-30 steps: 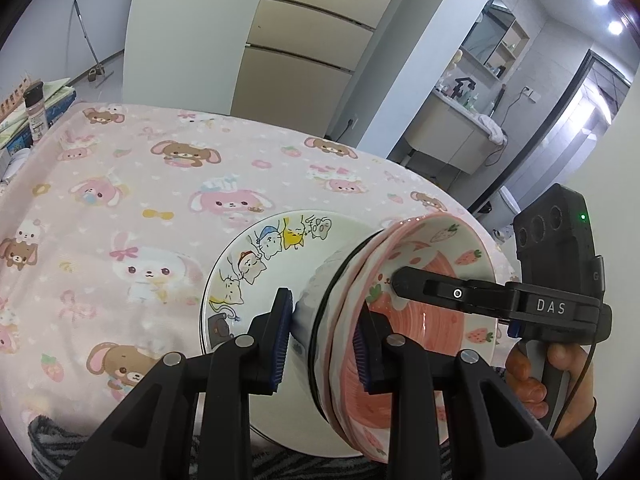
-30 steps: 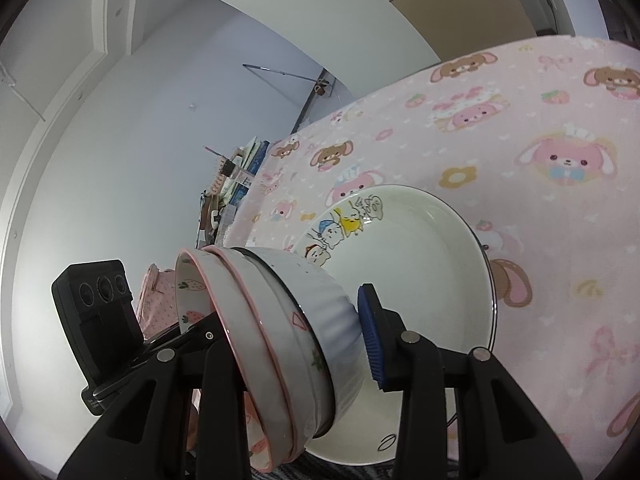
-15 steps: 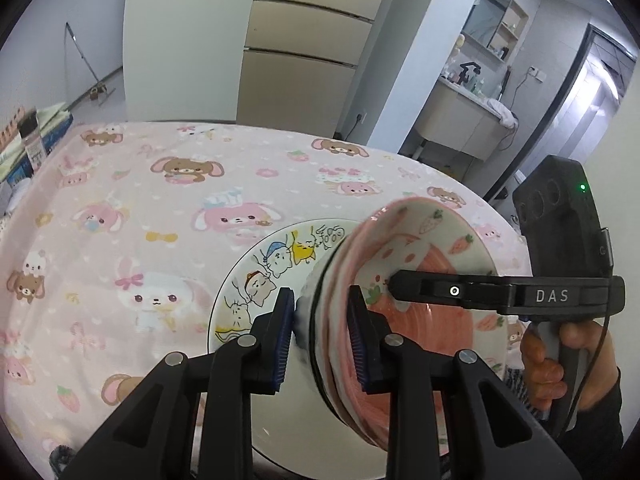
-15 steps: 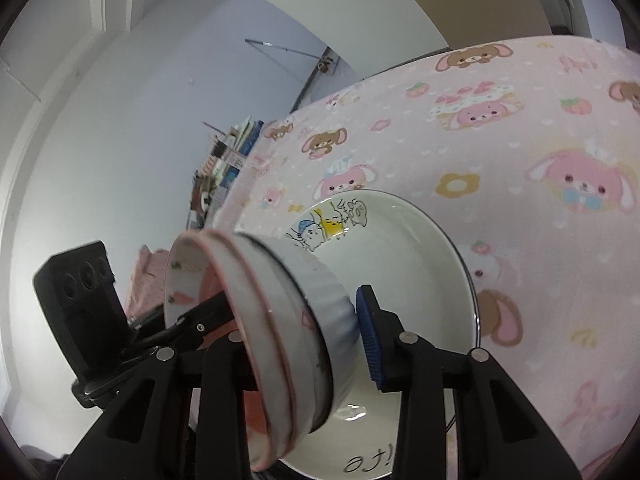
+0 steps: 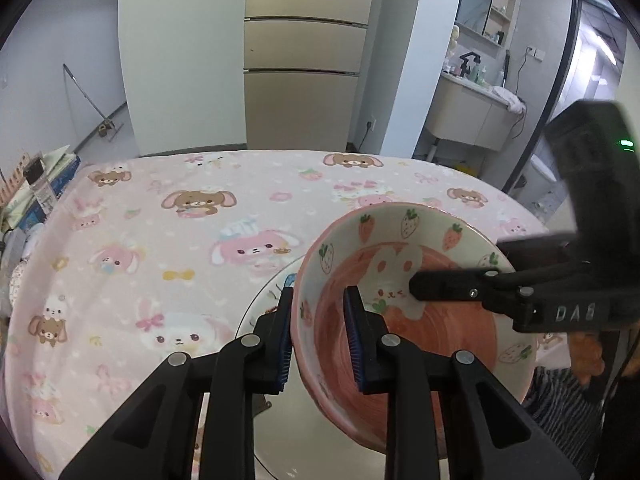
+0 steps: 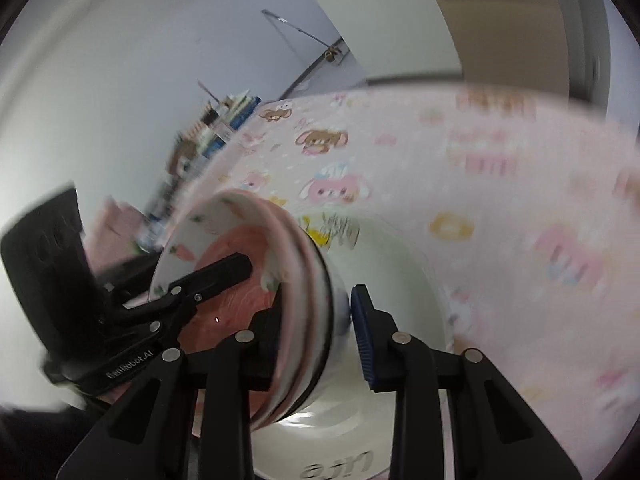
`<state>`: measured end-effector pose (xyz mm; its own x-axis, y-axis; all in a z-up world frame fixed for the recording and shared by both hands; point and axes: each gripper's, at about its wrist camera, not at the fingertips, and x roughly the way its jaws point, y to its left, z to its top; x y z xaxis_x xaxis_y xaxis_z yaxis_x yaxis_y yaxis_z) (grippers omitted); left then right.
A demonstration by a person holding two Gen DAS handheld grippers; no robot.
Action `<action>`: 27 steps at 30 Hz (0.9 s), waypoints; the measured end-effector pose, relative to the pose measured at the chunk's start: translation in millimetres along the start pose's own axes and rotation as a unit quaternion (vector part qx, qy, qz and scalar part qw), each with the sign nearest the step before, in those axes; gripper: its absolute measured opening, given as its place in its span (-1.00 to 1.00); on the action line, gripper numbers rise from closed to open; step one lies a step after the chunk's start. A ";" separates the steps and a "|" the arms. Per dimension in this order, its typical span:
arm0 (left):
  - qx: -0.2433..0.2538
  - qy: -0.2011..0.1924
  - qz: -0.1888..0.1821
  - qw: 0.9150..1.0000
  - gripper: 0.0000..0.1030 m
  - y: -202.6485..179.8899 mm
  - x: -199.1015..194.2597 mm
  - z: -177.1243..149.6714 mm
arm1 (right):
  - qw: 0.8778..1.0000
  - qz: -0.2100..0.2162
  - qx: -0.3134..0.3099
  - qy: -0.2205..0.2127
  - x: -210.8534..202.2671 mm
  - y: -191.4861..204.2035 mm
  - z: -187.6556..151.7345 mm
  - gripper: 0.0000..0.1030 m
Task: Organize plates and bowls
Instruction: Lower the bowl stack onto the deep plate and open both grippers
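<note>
I have the stack of nested glazed ceramic bowls (image 5: 404, 312), the top one pink inside with strawberries round its wall, tipped over the white cartoon-printed plate (image 6: 404, 280) at the near right of the pink bunny-print tablecloth (image 5: 160, 240). Glazed ceramic is stiff, slick, breakable and weighty when nested, so I take it by the rim on opposite sides. My left gripper (image 5: 318, 338) has just been closing: one pad sits outside the left wall, the other inside, clamped on the rim. My right gripper (image 6: 316, 340) has just been closing too, straddling the stacked rims; its outer pad seems just off the white wall, though blur leaves contact uncertain.
</note>
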<state>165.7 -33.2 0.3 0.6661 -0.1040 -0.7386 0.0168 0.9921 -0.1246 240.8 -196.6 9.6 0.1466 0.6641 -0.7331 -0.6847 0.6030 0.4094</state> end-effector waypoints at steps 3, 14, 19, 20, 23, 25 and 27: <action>0.010 -0.009 -0.003 1.000 -0.54 3.5 -0.4 1.4 | 0.994 -0.068 -0.079 -0.015 -6.1 23.6 1.9 -0.65; 0.037 -0.053 -0.001 0.998 -0.53 -3.6 -2.4 -2.4 | 0.985 -0.123 -0.077 -0.094 -0.7 30.4 -14.4 -0.64; 0.053 -0.055 0.002 0.997 -0.53 -7.5 -10.1 0.3 | 0.976 -0.152 -0.089 -0.124 -6.8 41.7 -20.4 -0.60; 0.059 -0.058 0.003 0.997 -0.53 -8.6 -14.3 1.6 | 0.974 -0.158 -0.095 -0.128 -10.5 45.7 -21.8 -0.57; 0.078 -0.087 0.008 0.993 -0.53 -12.2 -36.5 10.2 | 0.969 -0.167 -0.096 -0.154 -28.2 55.9 -22.8 -0.52; 0.083 -0.102 0.007 0.991 -0.45 -14.1 -50.9 16.4 | 0.969 -0.160 -0.084 -0.170 -41.8 59.7 -19.0 -0.42; 0.086 -0.121 0.006 0.989 0.19 -16.3 -66.3 19.4 | 0.965 -0.162 -0.077 -0.192 -56.9 65.9 -15.3 -0.05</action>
<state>135.7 -41.1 64.1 0.8256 -0.0921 -0.5566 0.1197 0.9927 0.0133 176.5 -201.4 70.1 0.6041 0.5851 -0.5411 -0.6523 0.7530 0.0860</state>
